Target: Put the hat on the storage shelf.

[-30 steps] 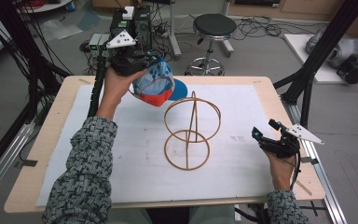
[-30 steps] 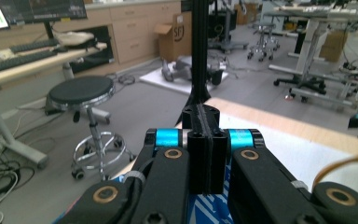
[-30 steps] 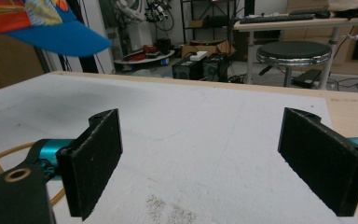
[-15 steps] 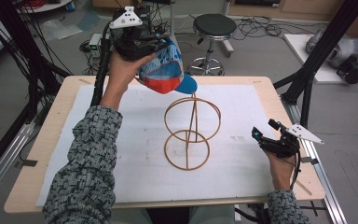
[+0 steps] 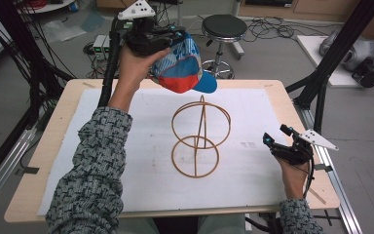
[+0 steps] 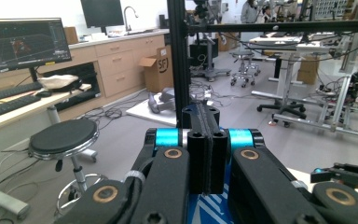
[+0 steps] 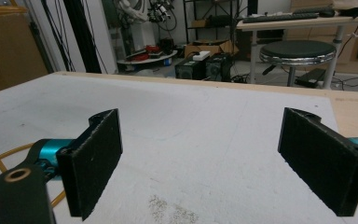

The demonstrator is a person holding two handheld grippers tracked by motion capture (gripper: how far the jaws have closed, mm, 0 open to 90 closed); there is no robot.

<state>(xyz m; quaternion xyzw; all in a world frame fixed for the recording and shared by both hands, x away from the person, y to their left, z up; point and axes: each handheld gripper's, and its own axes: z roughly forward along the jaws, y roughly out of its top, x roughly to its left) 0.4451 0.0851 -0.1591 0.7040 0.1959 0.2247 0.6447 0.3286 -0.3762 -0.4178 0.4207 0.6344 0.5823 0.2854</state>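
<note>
The left gripper (image 5: 175,36) is up in the air above the far side of the table (image 5: 48,161). Its jaws are squeezed together on a cap (image 5: 185,68), and the cap hangs down just under them. The cap is red, blue and white, with a blue brim. In the left gripper view, the two black jaws press flat against each other, and a bit of blue and white striped cloth (image 6: 209,210) peeks out below them. A wire stand (image 5: 199,139) sits on the white sheet (image 5: 117,195), lower than the cap and a little nearer to the person. It has two gold rings and a thin bar going up. The right gripper (image 5: 276,137) rests low near the right edge of the table. Its jaws are wide apart with nothing between them but the white sheet. A piece of the gold wire shows just left of its left jaw. A black stool (image 5: 223,27) stands on the floor past the table.
</note>
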